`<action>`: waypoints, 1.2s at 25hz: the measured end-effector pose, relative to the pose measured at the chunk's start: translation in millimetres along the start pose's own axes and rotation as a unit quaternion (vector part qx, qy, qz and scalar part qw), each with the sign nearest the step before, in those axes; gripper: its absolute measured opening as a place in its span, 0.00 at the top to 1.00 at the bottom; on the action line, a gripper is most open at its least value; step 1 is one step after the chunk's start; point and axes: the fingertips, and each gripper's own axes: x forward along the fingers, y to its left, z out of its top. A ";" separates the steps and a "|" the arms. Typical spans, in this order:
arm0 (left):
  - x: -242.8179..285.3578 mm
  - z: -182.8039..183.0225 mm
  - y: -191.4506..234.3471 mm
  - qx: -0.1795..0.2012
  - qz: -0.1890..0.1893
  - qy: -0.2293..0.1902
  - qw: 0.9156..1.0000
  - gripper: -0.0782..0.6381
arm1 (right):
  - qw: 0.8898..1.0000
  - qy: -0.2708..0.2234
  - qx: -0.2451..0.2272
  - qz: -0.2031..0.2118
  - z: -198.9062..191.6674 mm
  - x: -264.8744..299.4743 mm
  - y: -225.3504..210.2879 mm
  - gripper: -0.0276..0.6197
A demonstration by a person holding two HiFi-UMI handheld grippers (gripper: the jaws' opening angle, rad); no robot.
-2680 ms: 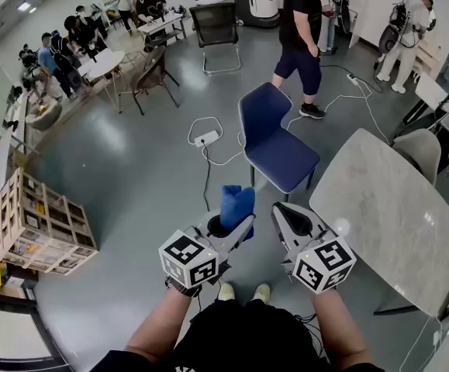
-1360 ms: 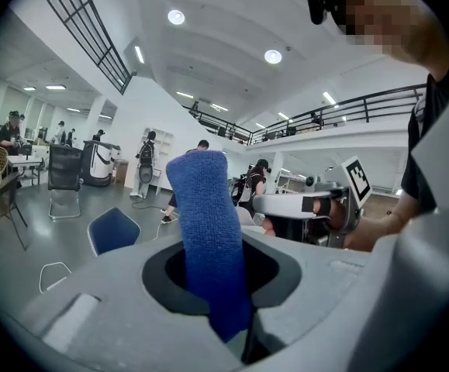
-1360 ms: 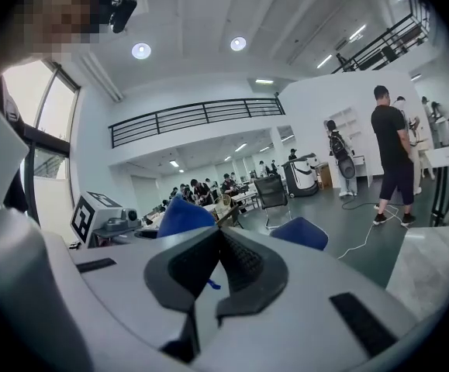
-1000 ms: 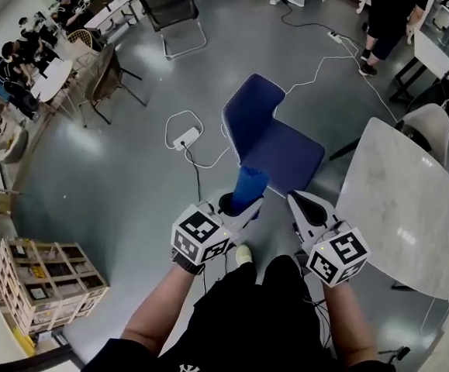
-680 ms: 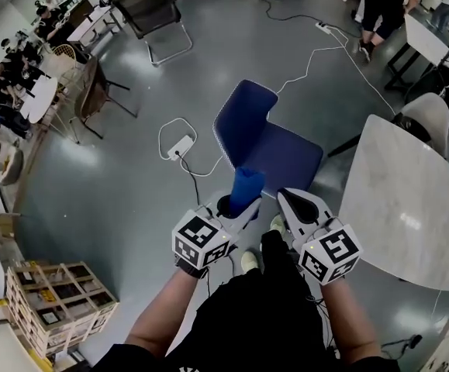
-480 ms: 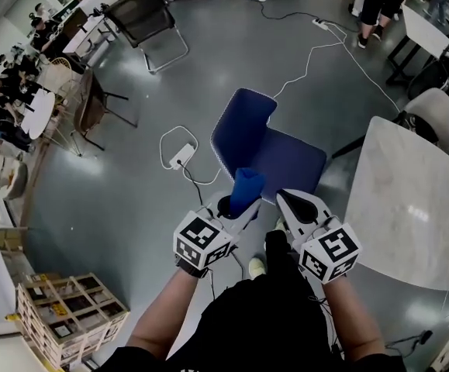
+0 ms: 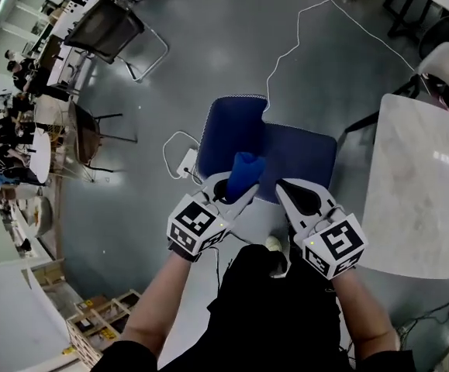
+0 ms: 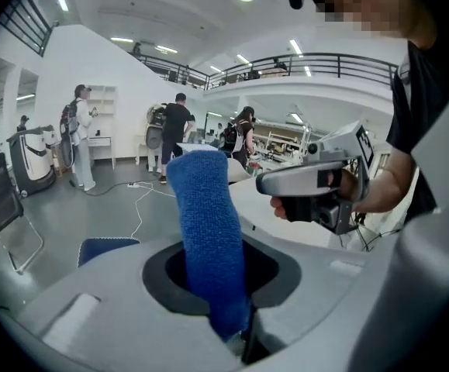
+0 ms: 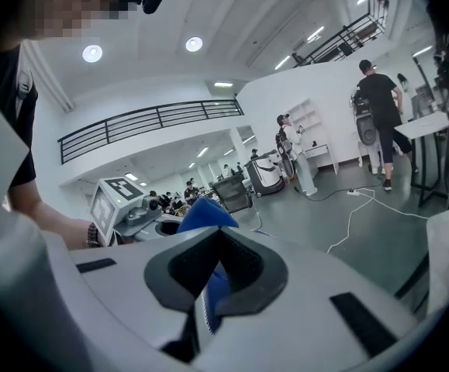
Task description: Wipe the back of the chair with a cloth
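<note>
Chair (image 7: 298,161), blue, one: stands on the grey floor (image 7: 131,208) directly ahead, backrest (image 7: 228,130) at head-view left, seat toward the marble counter (image 7: 418,184).
Cloth (image 7: 245,169), blue, rolled: upright in left tongs (image 7: 232,194), clamped at its lower end, apparently clear of the backrest.
Right tongs (image 7: 295,194): closed, nothing held.
Handling note: lay the cloth's free end flat on the backrest, press lightly and stroke edge to edge. Grip firmly so the roll cannot slip. Mind the power strip (image 7: 187,161) beside the chair.

Chair (image 7: 286,157) left of table (image 7: 422,192)
</note>
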 end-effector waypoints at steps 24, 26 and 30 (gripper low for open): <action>140.3 -70.7 144.7 0.246 -0.165 0.187 0.937 0.79 | 0.974 -0.088 0.080 -0.194 -62.6 119.9 -108.0 0.94; 149.1 -71.2 148.1 0.251 -0.175 0.193 0.932 0.79 | 0.972 -0.090 0.082 -0.202 -66.9 122.8 -115.8 0.94; 147.4 -78.0 156.7 0.267 -0.174 0.203 0.926 0.79 | 0.971 -0.089 0.085 -0.207 -73.5 134.0 -112.0 0.94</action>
